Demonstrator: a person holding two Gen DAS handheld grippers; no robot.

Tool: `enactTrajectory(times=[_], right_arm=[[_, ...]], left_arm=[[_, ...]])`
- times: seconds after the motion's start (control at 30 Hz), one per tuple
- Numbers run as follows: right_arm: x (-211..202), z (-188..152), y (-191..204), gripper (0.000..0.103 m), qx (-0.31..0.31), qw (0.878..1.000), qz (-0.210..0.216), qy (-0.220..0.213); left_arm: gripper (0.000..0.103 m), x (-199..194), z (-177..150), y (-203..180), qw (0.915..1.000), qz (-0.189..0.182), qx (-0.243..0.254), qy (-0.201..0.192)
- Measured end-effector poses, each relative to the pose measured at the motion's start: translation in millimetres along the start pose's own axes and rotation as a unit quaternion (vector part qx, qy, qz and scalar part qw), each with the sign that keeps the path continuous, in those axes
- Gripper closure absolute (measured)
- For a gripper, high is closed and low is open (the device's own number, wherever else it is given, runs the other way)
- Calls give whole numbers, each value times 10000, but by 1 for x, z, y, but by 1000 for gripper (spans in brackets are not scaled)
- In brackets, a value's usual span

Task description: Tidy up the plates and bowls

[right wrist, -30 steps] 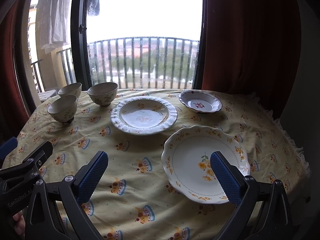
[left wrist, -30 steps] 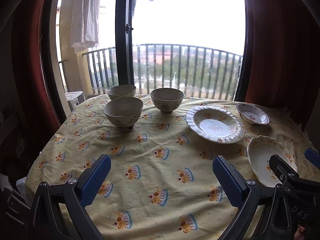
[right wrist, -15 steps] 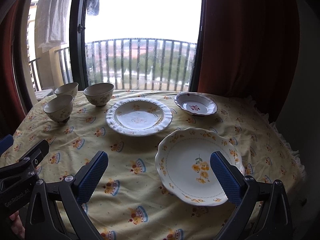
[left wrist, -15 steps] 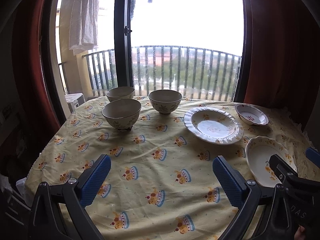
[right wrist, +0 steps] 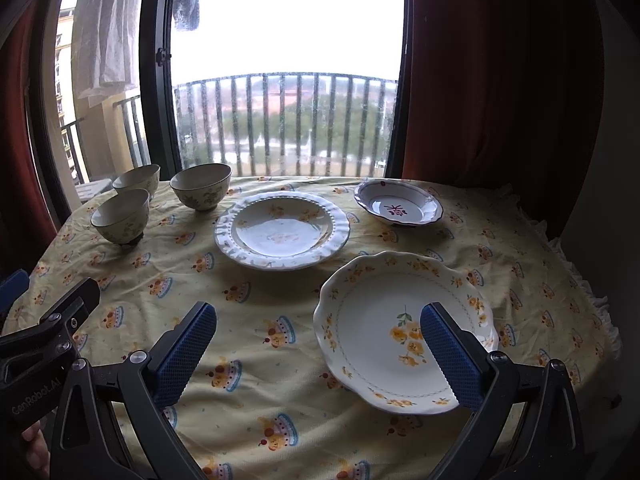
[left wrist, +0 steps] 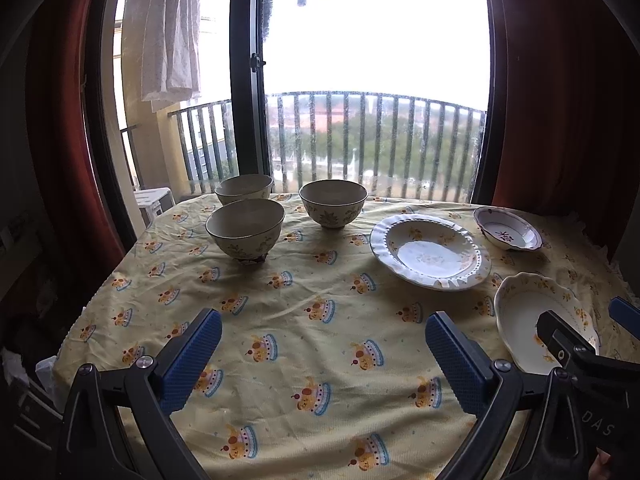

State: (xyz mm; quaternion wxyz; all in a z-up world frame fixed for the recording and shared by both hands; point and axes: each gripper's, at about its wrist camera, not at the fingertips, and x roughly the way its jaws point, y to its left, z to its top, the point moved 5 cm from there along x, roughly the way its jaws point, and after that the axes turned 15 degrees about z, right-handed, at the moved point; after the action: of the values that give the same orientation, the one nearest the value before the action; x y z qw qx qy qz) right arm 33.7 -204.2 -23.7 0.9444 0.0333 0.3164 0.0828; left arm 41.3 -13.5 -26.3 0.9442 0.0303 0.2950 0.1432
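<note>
Covering nearly everything ahead of both sets of fingers is the tabletop [right wrist: 248, 408], dressed in a yellow cloth, with the crockery spread singly across it, so nothing appears sorted yet.

The flowered plate [right wrist: 384, 344] is the biggest piece; it lies flat just beyond the right gripper [right wrist: 318, 354], partly behind its right-hand finger, which probably makes it the first pick. Past it, ahead of the gap between those fingers, sits the white ruffled plate [right wrist: 282, 230], and further off to the right the small purple-rimmed dish [right wrist: 398, 204]. The plates keep to the right side, within that hand's reach.

Three bowls stand upright and apart beyond the left gripper [left wrist: 322, 360]: the nearest bowl [left wrist: 245, 232] ahead of its left finger, the middle bowl [left wrist: 333, 203] further on, the far bowl [left wrist: 243, 188] at the window edge. Grouped like this, they suit nesting by the left hand.

Both grippers hover with fingers spread wide, released and grasping nothing.
</note>
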Motion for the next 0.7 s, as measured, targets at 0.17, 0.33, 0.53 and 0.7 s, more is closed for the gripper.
enactTrajectory(times=[0.17,0.33,0.53,0.7], right_arm=[[1,-1,-1,0,-2,10000,16,30],[3,-3,-3,0,86,9999,30,62],[7,-2,-1,0,108,9999,50,89],[10,1,2,0,167,9998,-65,88]], left_arm=[[1,1,-1,-1,10000,13,2,15],[1,1,-2,-4,10000,-29,36,58],[1,1,-1,-4,10000,-31,60,47],[1,5,4,-5,9997,-132,190,8]])
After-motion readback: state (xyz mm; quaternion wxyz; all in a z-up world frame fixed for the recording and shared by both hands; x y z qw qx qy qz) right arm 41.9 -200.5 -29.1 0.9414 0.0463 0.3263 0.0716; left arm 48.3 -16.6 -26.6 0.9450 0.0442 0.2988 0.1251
